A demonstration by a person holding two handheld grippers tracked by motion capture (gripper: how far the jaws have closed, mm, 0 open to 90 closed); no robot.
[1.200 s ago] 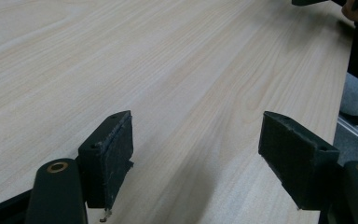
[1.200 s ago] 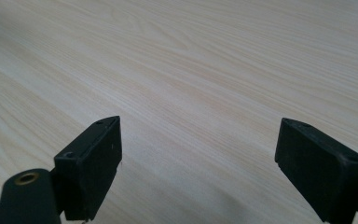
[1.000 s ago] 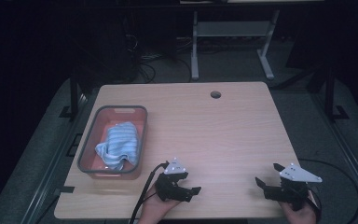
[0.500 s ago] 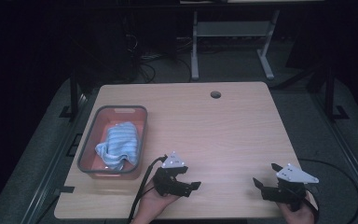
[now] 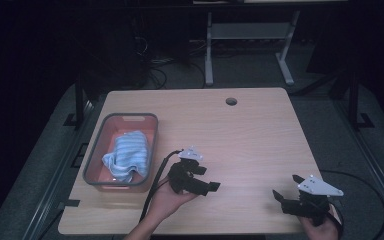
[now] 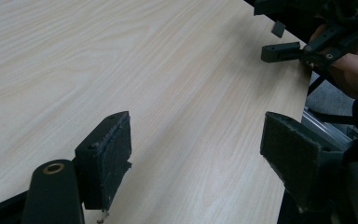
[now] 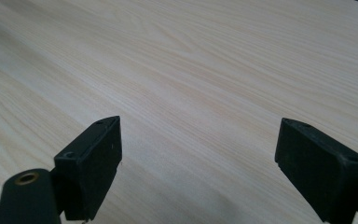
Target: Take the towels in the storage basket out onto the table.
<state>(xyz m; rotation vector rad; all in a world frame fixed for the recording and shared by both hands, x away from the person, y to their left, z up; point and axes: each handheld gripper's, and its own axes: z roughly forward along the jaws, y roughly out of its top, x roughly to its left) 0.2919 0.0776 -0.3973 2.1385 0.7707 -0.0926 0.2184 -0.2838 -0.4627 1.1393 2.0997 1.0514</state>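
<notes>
hovering over the bare table (image 5: 250, 130), left tool (image 5: 207, 185) and right tool (image 5: 283, 195) both wide open, empty

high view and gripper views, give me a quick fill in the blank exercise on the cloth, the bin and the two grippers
1. The striped cloth lies inside the ____ bin.
2. The jaws of the left gripper stand ____, with nothing between them.
3. The right gripper hovers over the bare ____.
4. The gripper nearer the bin is the ____ one.

Missing words: grey; open; table; left
</notes>
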